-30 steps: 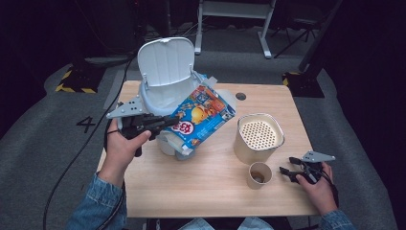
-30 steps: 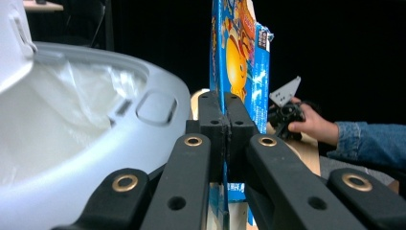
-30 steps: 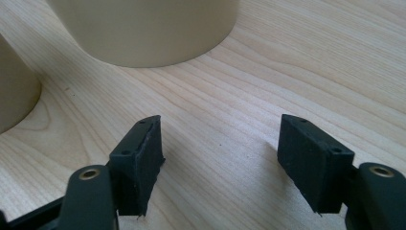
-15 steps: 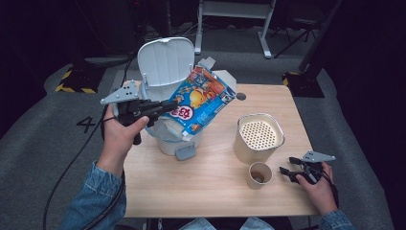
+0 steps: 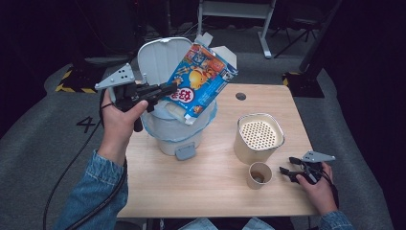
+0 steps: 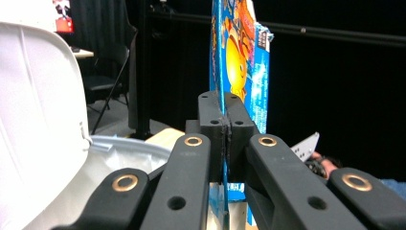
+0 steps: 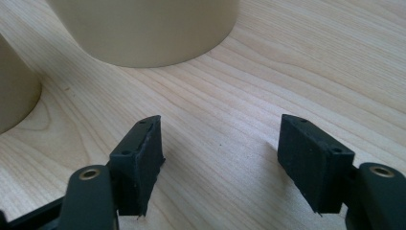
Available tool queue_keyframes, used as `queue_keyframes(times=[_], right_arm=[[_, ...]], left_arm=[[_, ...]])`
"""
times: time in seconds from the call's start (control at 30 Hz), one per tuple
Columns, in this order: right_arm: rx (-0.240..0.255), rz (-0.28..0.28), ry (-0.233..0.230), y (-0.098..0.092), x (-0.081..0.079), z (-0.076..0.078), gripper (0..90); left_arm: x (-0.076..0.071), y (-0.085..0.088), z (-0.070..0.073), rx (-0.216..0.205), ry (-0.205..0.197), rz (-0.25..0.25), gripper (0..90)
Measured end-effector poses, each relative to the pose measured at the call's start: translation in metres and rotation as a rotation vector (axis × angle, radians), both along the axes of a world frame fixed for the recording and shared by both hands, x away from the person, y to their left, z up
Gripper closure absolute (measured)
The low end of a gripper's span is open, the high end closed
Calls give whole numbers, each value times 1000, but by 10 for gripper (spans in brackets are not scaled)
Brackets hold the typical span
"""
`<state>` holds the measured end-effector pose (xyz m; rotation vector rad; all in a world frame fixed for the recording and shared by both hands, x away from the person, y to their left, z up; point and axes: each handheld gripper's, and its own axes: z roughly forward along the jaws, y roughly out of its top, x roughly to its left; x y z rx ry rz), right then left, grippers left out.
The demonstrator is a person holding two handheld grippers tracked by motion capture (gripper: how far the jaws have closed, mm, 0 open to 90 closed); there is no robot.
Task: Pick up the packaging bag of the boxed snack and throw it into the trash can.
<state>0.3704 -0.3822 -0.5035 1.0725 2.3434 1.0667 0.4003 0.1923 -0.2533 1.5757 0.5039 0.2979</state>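
Observation:
A blue snack box (image 5: 201,79) with cartoon print and open top flaps hangs tilted above a white bin (image 5: 177,132) whose lid (image 5: 158,57) stands raised. My left gripper (image 5: 170,90) is shut on the box's lower edge. In the left gripper view the pads (image 6: 224,112) pinch the box (image 6: 239,52) edge-on, with the bin lid (image 6: 33,120) at left. My right gripper (image 5: 286,171) rests on the table at the front right. Its jaws (image 7: 220,153) stand open over bare wood with nothing between them.
A beige canister (image 5: 258,136) with a perforated top stands right of the bin, and a small paper cup (image 5: 258,175) sits just in front of it, close to my right gripper. Both show in the right gripper view, canister (image 7: 143,28) and cup (image 7: 14,96). The wooden table (image 5: 201,196) ends near the person's sleeves.
My left gripper has risen with the box, lifting it off the bin's opening and tipping it more upright. The right hand has stayed where it was.

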Motion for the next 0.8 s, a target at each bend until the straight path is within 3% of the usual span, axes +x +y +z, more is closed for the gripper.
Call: queue_keyframes(times=[0.23, 0.53, 0.8], right_arm=[[1, 0, 1, 0, 0, 0, 331], [1, 1, 0, 0, 0, 0, 331], [0, 1, 0, 0, 0, 0, 330]], left_arm=[[6, 0, 8, -29, -14, 26, 890], [19, 3, 16, -57, -36, 122, 890], [38, 7, 12, -34, -39, 189, 890]])
